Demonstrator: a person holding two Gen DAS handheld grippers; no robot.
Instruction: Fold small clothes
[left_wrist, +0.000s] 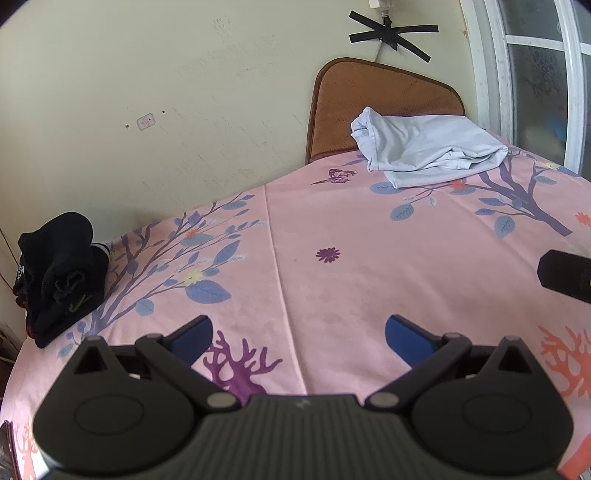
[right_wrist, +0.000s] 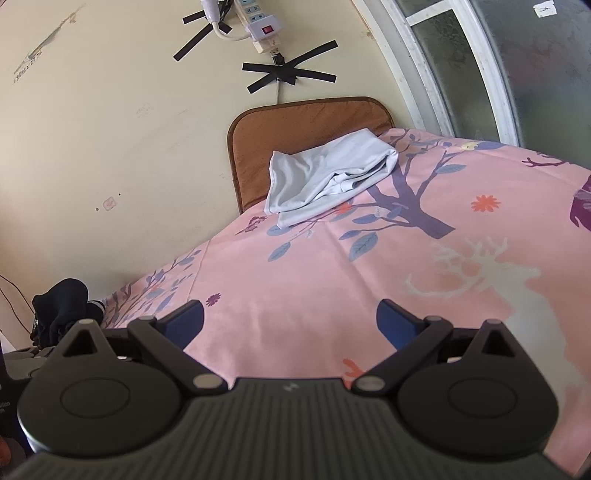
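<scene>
Two bundles wait on our pink tablecloth (left_wrist: 332, 229): black socks (left_wrist: 59, 273) at the far-left edge, nearer our left gripper (left_wrist: 297, 332), and a pale blue garment (left_wrist: 424, 147) far ahead against the brown cushion (left_wrist: 369, 92), lying crosswise. Both our left and right gripper (right_wrist: 290, 319) gape wide, holding nothing.

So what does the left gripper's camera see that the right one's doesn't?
Only the left wrist view shows the tip of the right gripper at its edge and the purple coral print. Only the right wrist view shows the power strip taped to the wall and the white deer print. Both show the pale blue garment, the black clothes pile, the brown cushion and the pink sheet.
</scene>
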